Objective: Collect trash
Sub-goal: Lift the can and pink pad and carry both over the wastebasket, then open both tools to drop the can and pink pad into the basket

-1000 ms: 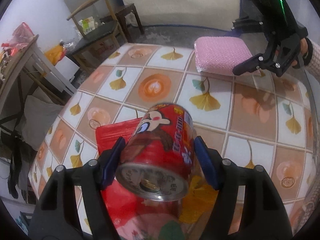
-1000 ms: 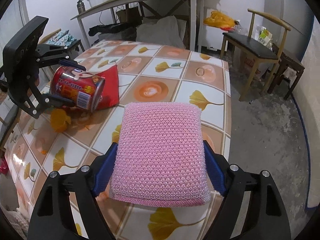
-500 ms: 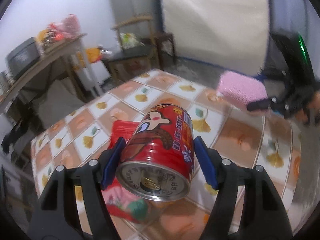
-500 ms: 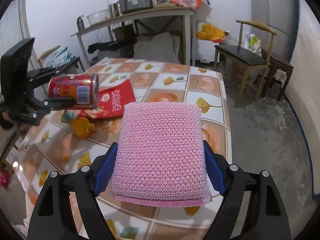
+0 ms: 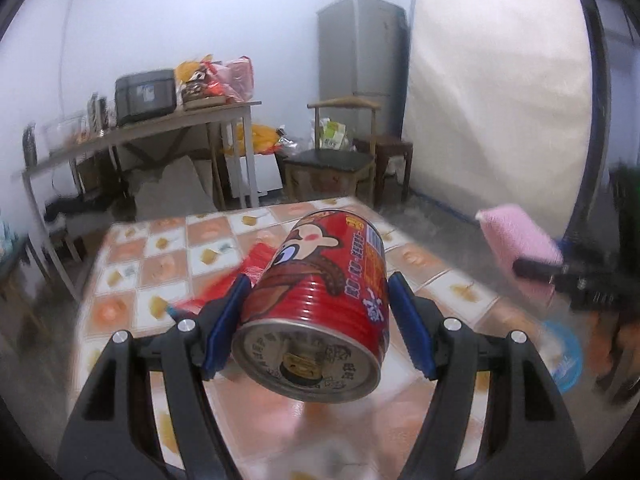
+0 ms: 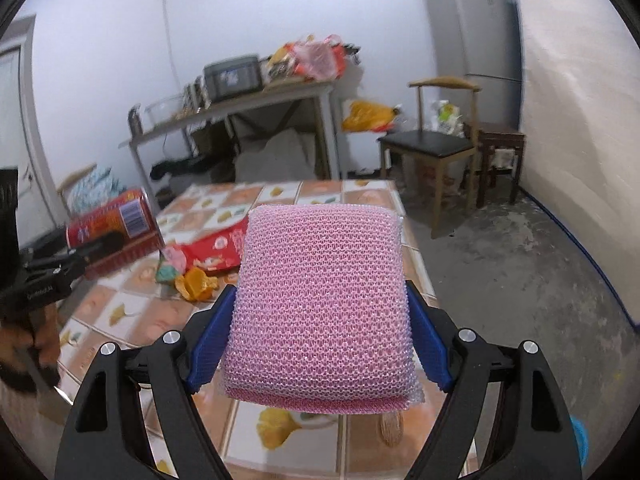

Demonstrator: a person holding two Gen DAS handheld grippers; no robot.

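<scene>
My left gripper (image 5: 320, 312) is shut on a red tin can (image 5: 320, 300) with a cartoon figure, held on its side above the tiled table (image 5: 160, 248), its metal end toward the camera. My right gripper (image 6: 322, 308) is shut on a pink mesh sponge (image 6: 324, 304), lifted over the table's right edge. In the right wrist view the can (image 6: 116, 216) shows at the left in the other gripper, held by a hand (image 6: 36, 344). In the left wrist view the sponge (image 5: 520, 248) appears blurred at the right. A red snack wrapper (image 6: 216, 248) and orange scraps (image 6: 196, 284) lie on the table.
A blue round container (image 5: 564, 356) sits on the floor at the table's right. Behind the table stand a cluttered side table (image 6: 240, 108), a wooden chair (image 6: 432, 144) with a black seat, a stool (image 6: 500, 140), a grey fridge (image 6: 472, 28) and a white mattress (image 5: 500, 100) against the wall.
Both grippers have risen off the table with the can and the sponge held, and tilted up so the room's back wall shows. The wrapper stays on the table.
</scene>
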